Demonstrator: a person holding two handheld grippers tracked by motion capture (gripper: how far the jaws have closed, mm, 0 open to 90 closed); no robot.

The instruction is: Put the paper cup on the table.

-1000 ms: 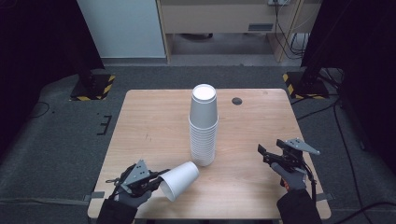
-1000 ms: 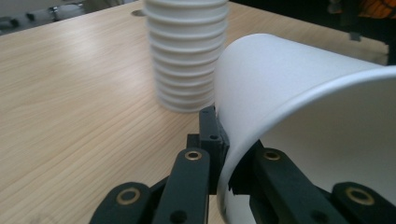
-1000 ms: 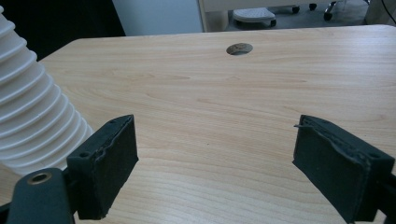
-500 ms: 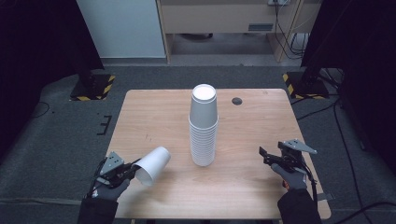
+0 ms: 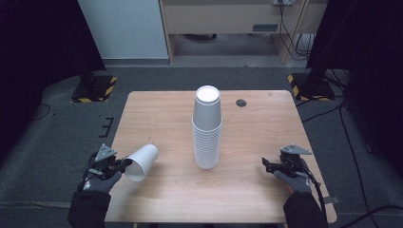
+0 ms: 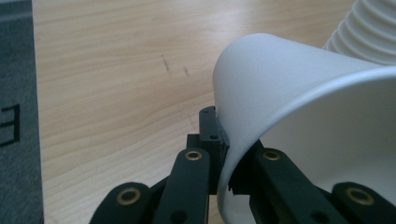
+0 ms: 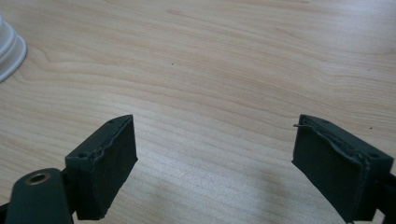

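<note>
The wooden table (image 5: 166, 118) stood on grey carpet. A tall cup stack (image 5: 207, 128) stood at centre. The left gripper (image 5: 119, 165) pinched the rim of one loose cup (image 5: 141, 162) near the left edge; placing it apparently remained. The left gripper view showed that rim clamp (image 6: 224, 161); the right gripper view showed the right gripper (image 7: 215, 163) wide, empty.

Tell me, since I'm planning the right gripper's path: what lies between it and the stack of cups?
Only bare wooden table lies between the right gripper and the stack of cups, as the high view shows.
</note>
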